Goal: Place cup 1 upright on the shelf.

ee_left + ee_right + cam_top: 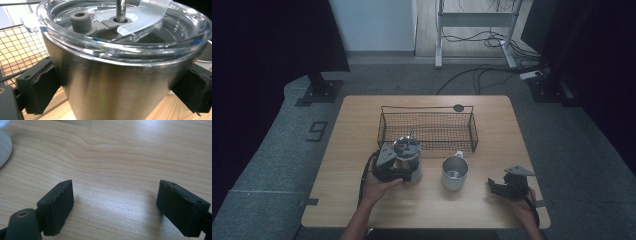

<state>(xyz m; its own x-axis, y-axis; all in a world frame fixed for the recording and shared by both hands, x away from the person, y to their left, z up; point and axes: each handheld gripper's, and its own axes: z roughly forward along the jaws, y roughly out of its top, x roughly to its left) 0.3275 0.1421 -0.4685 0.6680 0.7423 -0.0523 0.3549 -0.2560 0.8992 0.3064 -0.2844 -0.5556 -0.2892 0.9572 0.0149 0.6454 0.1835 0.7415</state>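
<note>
Left gripper view: my left gripper (pixel 117 90) has its pads (pixel 40 85) against both sides of the steel tumbler (pixel 112 85), clamped on it. High view puts that tumbler (pixel 406 155) on the table (pixel 362 115), just in front of the wire basket (pixel 427 127). Risk: the wall is slick and tapered, so a lift could let it slide down or tip against the basket. Right gripper (pixel 115 205) sits jaws apart over bare wood, holding nothing. Straw top is cut off; tumbler base hidden, contents unclear. Steel mug (pixel 454 172) stands near.
</note>
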